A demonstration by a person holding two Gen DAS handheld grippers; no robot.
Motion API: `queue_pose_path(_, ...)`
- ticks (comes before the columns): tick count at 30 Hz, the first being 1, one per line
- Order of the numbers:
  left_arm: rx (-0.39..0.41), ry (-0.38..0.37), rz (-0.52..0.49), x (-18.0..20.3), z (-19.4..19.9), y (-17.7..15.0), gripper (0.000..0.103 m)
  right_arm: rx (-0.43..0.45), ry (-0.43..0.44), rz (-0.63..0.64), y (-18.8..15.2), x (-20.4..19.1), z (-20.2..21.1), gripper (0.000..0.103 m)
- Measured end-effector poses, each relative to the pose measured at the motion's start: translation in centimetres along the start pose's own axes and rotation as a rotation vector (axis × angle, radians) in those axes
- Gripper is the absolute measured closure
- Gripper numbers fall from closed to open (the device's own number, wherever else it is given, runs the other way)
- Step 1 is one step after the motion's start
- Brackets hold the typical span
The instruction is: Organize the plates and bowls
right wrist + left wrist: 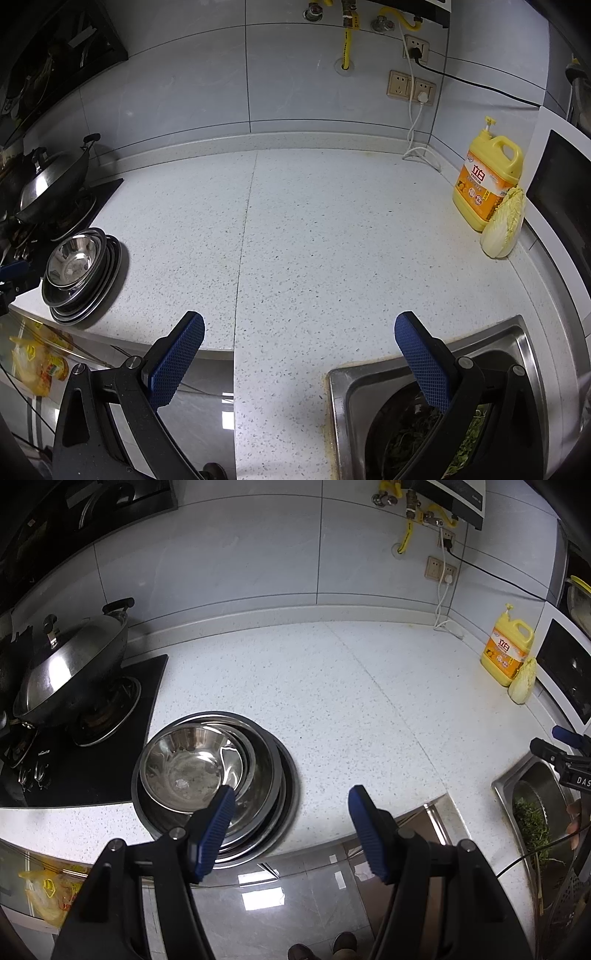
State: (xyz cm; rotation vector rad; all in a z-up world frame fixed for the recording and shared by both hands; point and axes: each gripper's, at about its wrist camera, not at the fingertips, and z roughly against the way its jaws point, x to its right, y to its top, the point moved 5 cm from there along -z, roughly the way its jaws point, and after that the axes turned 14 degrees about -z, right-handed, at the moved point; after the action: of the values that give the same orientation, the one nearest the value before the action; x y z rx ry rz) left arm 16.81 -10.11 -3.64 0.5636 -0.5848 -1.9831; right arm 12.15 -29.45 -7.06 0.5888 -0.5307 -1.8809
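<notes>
The left tongs (291, 805) hang apart and empty just beside the stack of bowls and plates (216, 782). The right tongs (299, 332), also apart and empty, hover well away from the stack, which sits on the counter (332, 701) next to the stove (92, 746).

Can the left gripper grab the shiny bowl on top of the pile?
Probably yes. The left gripper is open with nothing in its jaws, the bowl lies uncovered just below its left finger, and nothing blocks the way.
</notes>
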Motion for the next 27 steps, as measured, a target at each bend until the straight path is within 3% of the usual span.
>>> queue_pose_path(18,-0.001,0.033,-0.014,0.18,0.26,0.06,0.041,-0.005,0.003,0.008,-0.07,0.07,-0.1,0.001)
queue_pose_path(27,0.013,0.011,-0.007,0.37,0.61,0.14,0.041,-0.004,0.002,0.01,-0.04,-0.04,-0.09,0.001)
